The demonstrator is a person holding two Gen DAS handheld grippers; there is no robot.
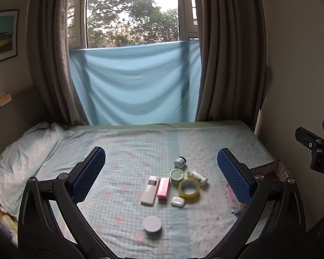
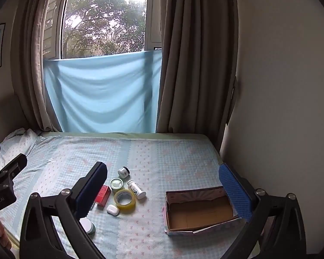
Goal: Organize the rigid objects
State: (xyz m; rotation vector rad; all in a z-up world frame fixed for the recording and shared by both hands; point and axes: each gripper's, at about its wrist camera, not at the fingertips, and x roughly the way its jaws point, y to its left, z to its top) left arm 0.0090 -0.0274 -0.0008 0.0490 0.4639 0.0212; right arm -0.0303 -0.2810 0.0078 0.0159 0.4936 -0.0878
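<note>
Nothing is gathered yet, so this looks like the start: the bed (image 1: pixel 118 151) carries a loose cluster, and the cardboard box (image 2: pixel 196 211) is empty. Both claws are spread wide and hold nothing. The box lies just inside the right claw's (image 2: pixel 162 192) right finger. The remote (image 1: pixel 150 190), tape roll (image 1: pixel 189 188), pink box (image 1: pixel 163 188), white bottle (image 1: pixel 197 176), green jar (image 1: pixel 176 176), lilac disc (image 1: pixel 152 224), small dark-capped jar (image 1: pixel 179 161) and earbud case (image 1: pixel 177 201) lie ahead between the left claw's (image 1: pixel 162 172) fingers. Next, I judge, one claw must descend onto a single item and close.
</note>
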